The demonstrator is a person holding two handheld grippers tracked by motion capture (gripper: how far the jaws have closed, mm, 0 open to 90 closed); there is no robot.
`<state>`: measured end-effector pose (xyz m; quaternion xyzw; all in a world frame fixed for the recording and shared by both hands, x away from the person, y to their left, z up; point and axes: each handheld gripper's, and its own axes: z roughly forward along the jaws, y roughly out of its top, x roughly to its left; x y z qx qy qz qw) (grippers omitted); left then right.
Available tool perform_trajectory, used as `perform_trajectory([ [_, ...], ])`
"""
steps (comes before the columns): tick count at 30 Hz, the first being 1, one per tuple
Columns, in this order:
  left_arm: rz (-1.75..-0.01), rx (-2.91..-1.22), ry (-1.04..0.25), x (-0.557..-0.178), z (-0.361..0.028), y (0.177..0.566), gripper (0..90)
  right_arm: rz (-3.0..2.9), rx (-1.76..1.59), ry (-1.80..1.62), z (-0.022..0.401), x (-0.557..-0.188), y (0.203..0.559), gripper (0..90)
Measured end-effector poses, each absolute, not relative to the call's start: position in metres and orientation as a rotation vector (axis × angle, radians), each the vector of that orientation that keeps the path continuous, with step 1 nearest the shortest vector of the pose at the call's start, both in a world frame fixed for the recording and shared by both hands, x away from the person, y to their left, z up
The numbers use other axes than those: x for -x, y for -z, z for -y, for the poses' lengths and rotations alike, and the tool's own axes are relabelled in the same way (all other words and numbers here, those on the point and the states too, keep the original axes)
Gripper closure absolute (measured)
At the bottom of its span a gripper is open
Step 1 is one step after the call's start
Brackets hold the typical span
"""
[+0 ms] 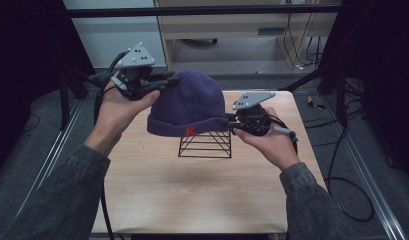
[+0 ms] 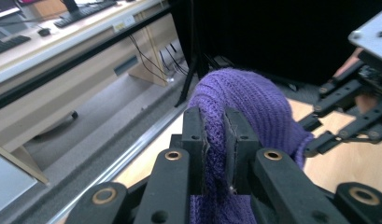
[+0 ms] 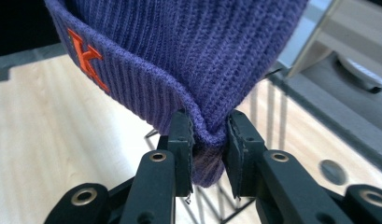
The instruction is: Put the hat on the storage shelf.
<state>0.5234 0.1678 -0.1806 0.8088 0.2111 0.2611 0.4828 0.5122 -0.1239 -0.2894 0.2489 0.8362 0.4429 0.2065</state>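
A purple knitted beanie (image 1: 192, 102) with an orange letter K on its folded brim hangs over a black wire stand (image 1: 205, 144) on the wooden table (image 1: 192, 195). My left gripper (image 1: 173, 79) is shut on the knit near the beanie's crown, at its upper left. In the left gripper view the purple beanie (image 2: 247, 100) is pinched between the black pads (image 2: 193, 140) of my left gripper (image 2: 215, 142). My right gripper (image 1: 230, 122) is shut on the brim at the beanie's right side. The right gripper view shows my right gripper (image 3: 209, 140) clamping the folded brim of the beanie (image 3: 179, 51).
The wire stand (image 3: 254, 112) shows behind the brim in the right gripper view. A pale cabinet (image 1: 227, 25) and loose cables (image 1: 302, 50) lie on the floor beyond the table. Black frame posts (image 1: 64, 95) flank the table on both sides.
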Motion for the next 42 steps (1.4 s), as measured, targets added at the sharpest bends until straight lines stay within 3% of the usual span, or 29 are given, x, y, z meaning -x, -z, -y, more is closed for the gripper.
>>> perform_trajectory([
  [7,-0.538,-1.928,-0.641,-0.556,-0.157,0.175,79.8,-2.296,-0.751,-1.212,0.133,-0.531,0.278,73.7],
  [17,-0.583,-1.938,-0.617,-0.587,-0.145,0.197,79.7,-2.304,-0.817,-1.146,0.138,-0.558,0.293,73.6],
  [42,-0.581,-2.001,-0.611,-0.593,-0.122,0.23,79.6,-2.378,-0.869,-1.042,0.146,-0.56,0.325,73.4],
])
